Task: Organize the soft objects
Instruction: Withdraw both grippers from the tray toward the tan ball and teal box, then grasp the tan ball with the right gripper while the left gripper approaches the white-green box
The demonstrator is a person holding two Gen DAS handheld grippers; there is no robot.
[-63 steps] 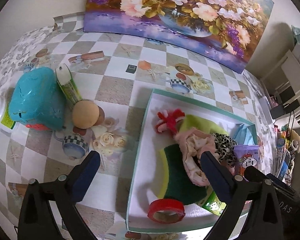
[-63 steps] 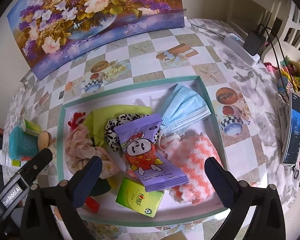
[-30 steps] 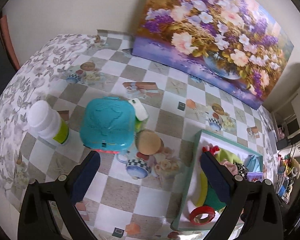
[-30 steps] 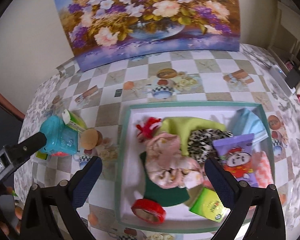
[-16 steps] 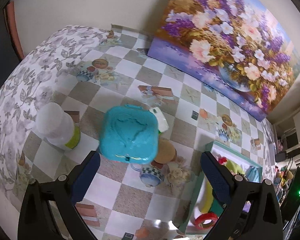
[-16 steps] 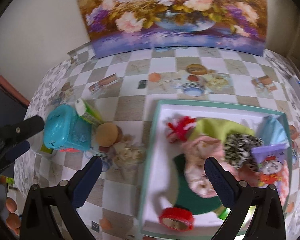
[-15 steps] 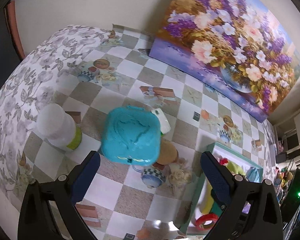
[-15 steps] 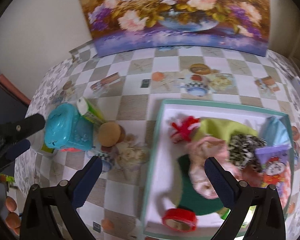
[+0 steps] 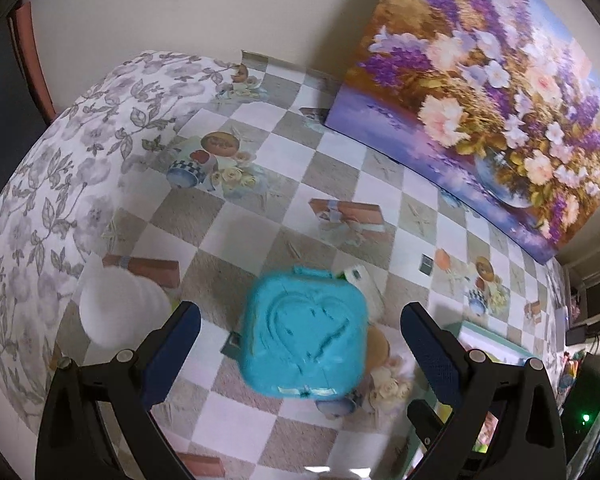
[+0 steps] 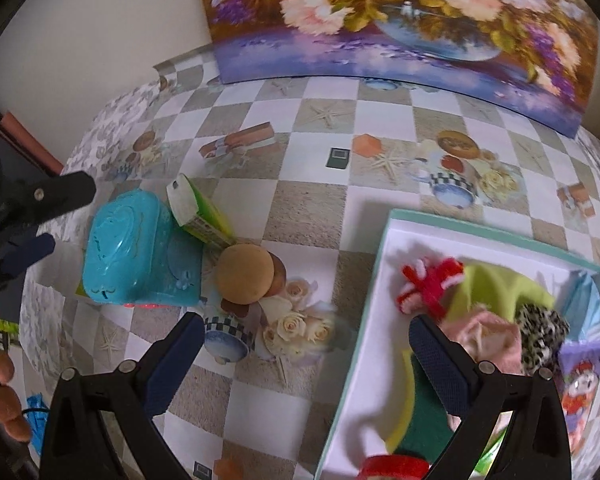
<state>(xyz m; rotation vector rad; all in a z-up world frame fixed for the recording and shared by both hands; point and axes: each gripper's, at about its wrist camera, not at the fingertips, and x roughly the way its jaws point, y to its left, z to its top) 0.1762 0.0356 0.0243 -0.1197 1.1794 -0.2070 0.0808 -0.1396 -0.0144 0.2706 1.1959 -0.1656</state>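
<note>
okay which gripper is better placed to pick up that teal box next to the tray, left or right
Left, probably. The left gripper hangs right over the teal box, jaws open on either side of it. The right gripper sits between the box and the tray, its open jaws framing bare tablecloth.

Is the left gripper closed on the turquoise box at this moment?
No. The left gripper is open, its fingers spread wide on either side of the turquoise box without touching it.
</note>
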